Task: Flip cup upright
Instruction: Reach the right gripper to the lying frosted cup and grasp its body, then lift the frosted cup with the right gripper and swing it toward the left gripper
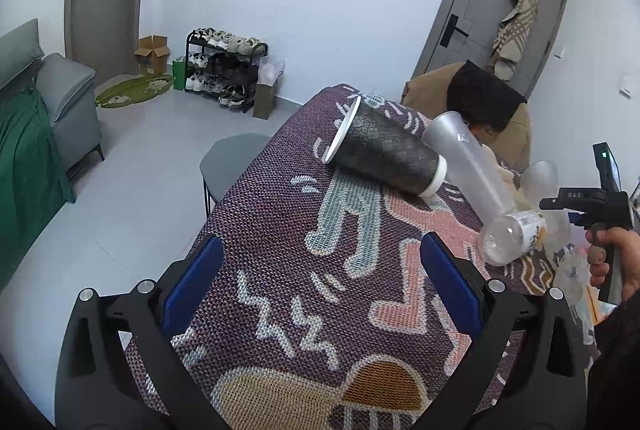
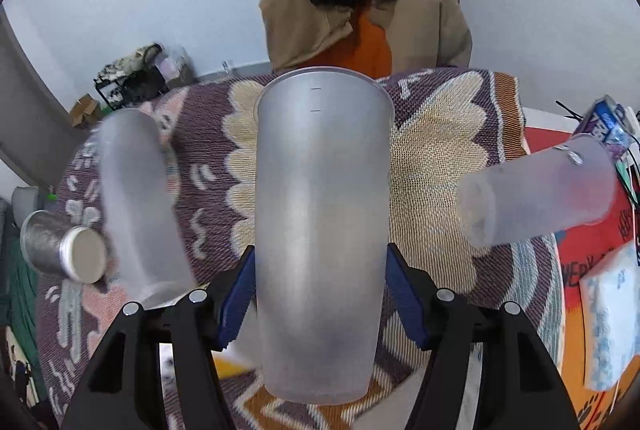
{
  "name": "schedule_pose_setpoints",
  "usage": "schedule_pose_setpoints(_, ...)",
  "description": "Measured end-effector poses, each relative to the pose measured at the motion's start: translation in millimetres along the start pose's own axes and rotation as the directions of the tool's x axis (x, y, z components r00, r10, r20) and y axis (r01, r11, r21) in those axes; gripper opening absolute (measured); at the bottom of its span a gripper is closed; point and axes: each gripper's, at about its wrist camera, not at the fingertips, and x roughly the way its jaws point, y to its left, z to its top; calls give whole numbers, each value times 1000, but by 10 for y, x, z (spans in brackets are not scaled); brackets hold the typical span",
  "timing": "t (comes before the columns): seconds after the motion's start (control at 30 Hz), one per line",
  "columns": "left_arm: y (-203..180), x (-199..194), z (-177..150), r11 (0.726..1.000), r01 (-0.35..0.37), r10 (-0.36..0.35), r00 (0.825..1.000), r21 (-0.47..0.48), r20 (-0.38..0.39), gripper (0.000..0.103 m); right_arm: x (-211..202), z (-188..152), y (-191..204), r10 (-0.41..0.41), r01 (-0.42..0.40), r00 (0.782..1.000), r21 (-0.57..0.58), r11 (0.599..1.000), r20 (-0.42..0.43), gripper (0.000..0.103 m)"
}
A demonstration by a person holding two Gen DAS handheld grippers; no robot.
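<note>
Frosted cup (image 2: 322, 230) between right gripper (image 2: 320, 294) pads, clamped near base, rim pointing away, above blanket (image 2: 440, 134). Second frosted cup (image 2: 136, 198) left, third (image 2: 536, 194) right, both lying down. Left gripper (image 1: 320, 290) wide, holding nothing; black cup (image 1: 386, 154) lying beyond it.

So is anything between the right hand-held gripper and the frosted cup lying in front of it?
Nothing visible: the tall frosted plastic cup already lies between the right hand-held gripper and its blue pads, which flank its lower body.

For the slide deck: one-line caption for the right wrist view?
Right gripper shut on a frosted cup; two more frosted cups and a black cup lie on the mat.
</note>
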Motion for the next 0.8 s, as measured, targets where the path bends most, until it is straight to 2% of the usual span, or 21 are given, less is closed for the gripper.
schedule_pose_setpoints(0.23,-80,-317,-13,999,46,-46,998,27,31,98,-594,-334,36,81,-81,995,4,997,53,62)
schedule_pose_setpoints(0.43,-125,-575,-57,995,85,-88,995,54,42,98,-1143,-784,114,151,-151,984,-5,989,95,62)
schedule_pose_setpoints(0.63,-214,-764,-121,988,119,-124,991,94,43,98,-1472,-1228,202,205,-207,971,4,978,121,63)
schedule_pose_setpoints(0.8,-347,-804,-233,978,155,-158,987,139,11,98,-1628,-1689,301,251,-254,960,7,967,122,63)
